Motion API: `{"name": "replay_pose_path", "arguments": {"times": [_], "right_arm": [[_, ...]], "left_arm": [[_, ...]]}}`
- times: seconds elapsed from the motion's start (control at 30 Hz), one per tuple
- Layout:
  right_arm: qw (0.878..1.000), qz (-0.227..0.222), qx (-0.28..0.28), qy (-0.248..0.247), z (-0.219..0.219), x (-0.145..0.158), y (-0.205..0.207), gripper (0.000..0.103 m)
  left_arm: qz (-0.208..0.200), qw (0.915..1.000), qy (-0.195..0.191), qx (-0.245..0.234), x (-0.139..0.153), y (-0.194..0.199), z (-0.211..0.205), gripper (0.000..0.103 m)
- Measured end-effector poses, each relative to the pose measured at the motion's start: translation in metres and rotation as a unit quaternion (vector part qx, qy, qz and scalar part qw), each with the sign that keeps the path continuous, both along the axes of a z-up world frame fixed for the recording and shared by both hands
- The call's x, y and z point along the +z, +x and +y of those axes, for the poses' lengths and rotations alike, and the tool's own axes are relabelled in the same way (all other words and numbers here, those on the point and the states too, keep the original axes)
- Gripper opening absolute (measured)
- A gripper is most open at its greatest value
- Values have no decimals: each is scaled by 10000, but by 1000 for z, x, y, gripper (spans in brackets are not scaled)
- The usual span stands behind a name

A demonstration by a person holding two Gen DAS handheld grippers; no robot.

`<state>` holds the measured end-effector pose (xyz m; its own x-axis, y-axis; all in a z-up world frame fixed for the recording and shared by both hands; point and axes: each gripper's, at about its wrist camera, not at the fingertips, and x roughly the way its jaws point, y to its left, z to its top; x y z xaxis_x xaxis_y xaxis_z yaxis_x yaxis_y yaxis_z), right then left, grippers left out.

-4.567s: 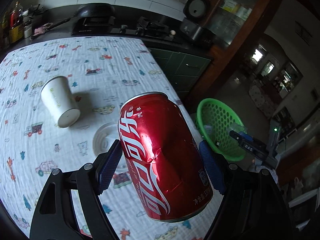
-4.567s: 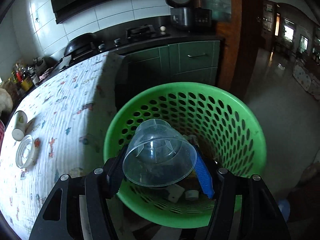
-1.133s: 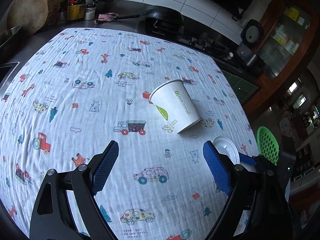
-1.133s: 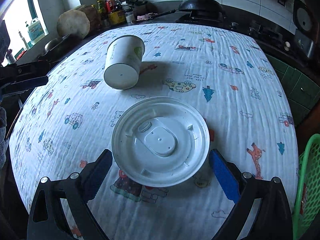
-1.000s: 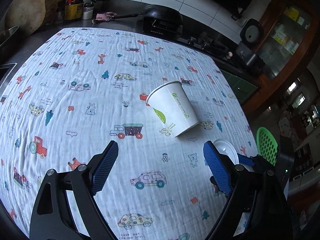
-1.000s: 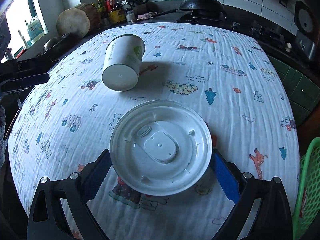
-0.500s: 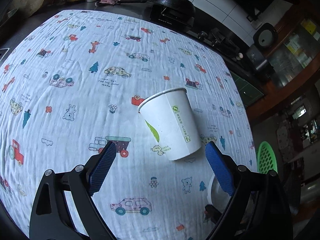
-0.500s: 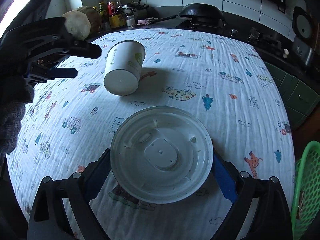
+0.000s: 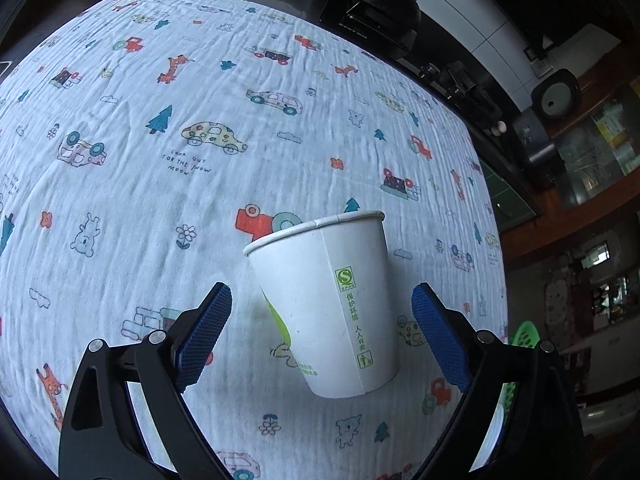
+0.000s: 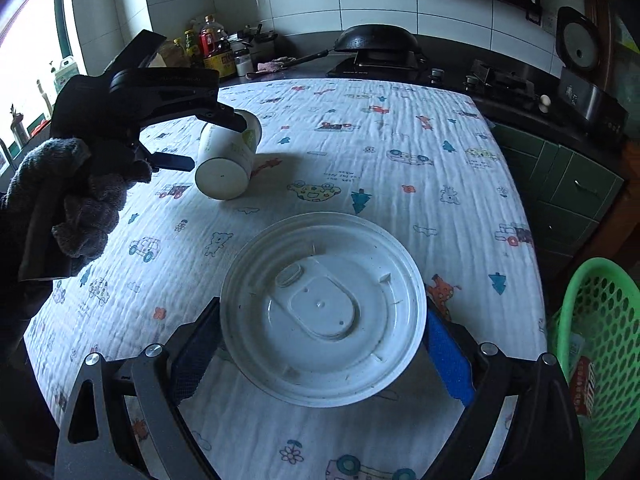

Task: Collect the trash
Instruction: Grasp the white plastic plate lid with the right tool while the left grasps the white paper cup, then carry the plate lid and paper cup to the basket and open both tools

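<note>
A white paper cup with green print lies on its side on the cartoon-print tablecloth. My left gripper is open, its blue pads on either side of the cup with gaps. From the right wrist view the left gripper, held by a grey-gloved hand, straddles the cup. My right gripper is shut on a round white plastic lid, pads against its rim, just above the cloth. The green mesh basket stands off the table's right edge and holds a red can.
Beyond the table's far edge runs a dark counter with a wok, a stove, bottles and a rice cooker. Green cabinets stand to the right. The basket shows past the left gripper's right finger.
The red can and clear cup held 4.6 s ago have left the grippers. My left gripper moved in around the paper cup. My right gripper closed in on the lid, which now moves with it.
</note>
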<state>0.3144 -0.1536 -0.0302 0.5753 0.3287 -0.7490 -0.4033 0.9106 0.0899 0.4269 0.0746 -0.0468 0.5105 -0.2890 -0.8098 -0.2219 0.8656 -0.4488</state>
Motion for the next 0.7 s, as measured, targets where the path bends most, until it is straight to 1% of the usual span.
{"name": "replay_pose_path", "arguments": {"times": [0.13, 0.23, 0.3, 0.33, 0.37, 0.4, 0.43, 0.57, 0.7], "right_arm": [[9999, -15, -130, 12, -12, 2, -4, 90], [9997, -29, -231, 33, -21, 4, -6, 90], [9996, -35, -293, 42, -26, 5, -7, 90], [9995, -38, -315, 45, -28, 5, -8, 90], [9994, -44, -345, 51, -31, 5, -9, 90], [9993, -45, -370, 59, -33, 5, -9, 90], [9992, -49, -397, 68, -36, 6, -10, 90], [9984, -74, -551, 93, -48, 7, -14, 90], [9964, -117, -828, 143, -70, 10, -20, 90]], "left_arm": [[49, 9999, 116, -44, -4, 7, -7, 90], [59, 9998, 184, -93, -5, 10, -12, 88], [63, 9998, 152, -123, -7, 11, -14, 82], [66, 9998, 127, -148, -7, 11, -15, 76], [67, 9998, 111, -165, -8, 11, -16, 67], [78, 9998, 83, -184, -9, 11, -17, 68], [63, 9998, 61, -194, -10, 10, -17, 66], [-67, 9994, 156, -312, -4, 4, -23, 65], [-227, 9980, 160, -576, 8, -6, -37, 64]]}}
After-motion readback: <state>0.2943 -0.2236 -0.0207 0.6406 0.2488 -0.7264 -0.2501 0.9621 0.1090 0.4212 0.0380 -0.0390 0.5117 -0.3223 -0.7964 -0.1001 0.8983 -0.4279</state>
